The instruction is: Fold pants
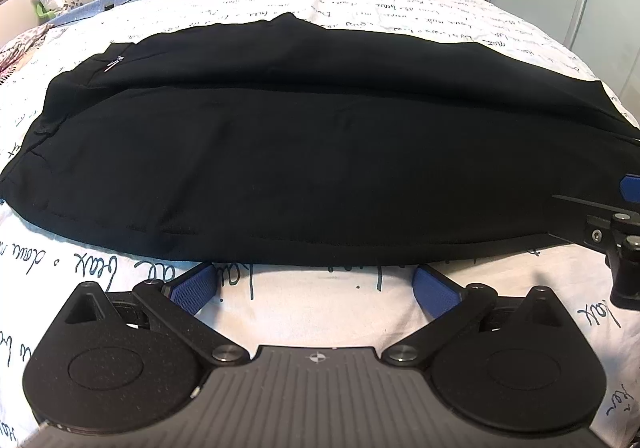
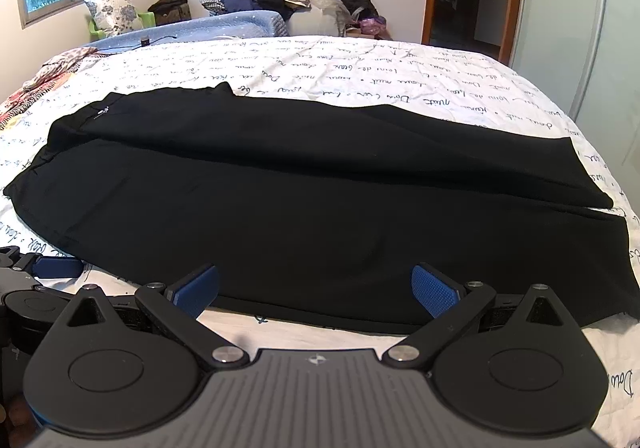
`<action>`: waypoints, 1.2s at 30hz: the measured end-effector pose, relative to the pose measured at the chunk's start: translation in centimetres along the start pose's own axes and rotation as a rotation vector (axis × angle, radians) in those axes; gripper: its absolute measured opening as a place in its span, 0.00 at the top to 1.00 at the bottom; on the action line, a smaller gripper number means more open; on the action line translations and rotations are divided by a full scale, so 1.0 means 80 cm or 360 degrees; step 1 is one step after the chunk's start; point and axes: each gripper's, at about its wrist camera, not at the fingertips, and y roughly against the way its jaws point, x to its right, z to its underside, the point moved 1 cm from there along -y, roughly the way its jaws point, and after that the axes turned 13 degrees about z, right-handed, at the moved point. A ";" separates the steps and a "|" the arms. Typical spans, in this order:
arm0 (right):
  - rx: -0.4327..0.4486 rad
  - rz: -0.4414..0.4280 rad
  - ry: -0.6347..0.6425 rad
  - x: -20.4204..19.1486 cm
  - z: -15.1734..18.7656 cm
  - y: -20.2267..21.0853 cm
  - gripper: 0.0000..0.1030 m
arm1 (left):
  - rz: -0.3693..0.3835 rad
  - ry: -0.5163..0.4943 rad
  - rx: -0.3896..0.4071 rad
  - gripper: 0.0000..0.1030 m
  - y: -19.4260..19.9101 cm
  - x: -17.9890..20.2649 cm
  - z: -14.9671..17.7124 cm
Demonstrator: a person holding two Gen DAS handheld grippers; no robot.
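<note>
Across the script-printed bedspread (image 2: 360, 72) the black pants (image 2: 280, 200) are lying flat and lengthwise — waistband toward nine o'clock, leg hems toward three o'clock, one leg set alongside the other with a seam line running between them. Both tools are hovering at the six o'clock edge of the cloth, gripping nothing. The left gripper (image 1: 316, 284) is sitting with its jaws spread wide, blue pads just short of the near hem line; the right gripper (image 2: 316, 284) is likewise spread, its pads already reaching over the near leg's edge.

Several risks are standing out. Fabric this dark is hiding its own layers, so a pinch at the near edge is likely to be catching only the top ply — the fold would then be dragging one layer and leaving the other behind. Pads digging too low could be snagging the bedspread along with the pants. Uneven lifting between the two hands would be skewing the crease, and the hems at three o'clock, already slightly parted, could be splaying further.
</note>
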 end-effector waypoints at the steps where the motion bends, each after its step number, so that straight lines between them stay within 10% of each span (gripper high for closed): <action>1: -0.0004 0.0004 -0.0003 0.000 0.000 -0.001 0.00 | 0.0000 -0.0001 0.0000 0.00 0.000 0.000 -0.001; 27: 0.0032 0.0060 0.0016 0.010 -0.009 -0.002 0.00 | 0.0022 0.0000 -0.0001 0.00 0.007 -0.008 -0.009; 36: 0.0069 -0.0010 0.0001 0.027 -0.040 -0.009 0.00 | 0.0043 0.0006 0.0123 0.09 0.049 -0.079 -0.059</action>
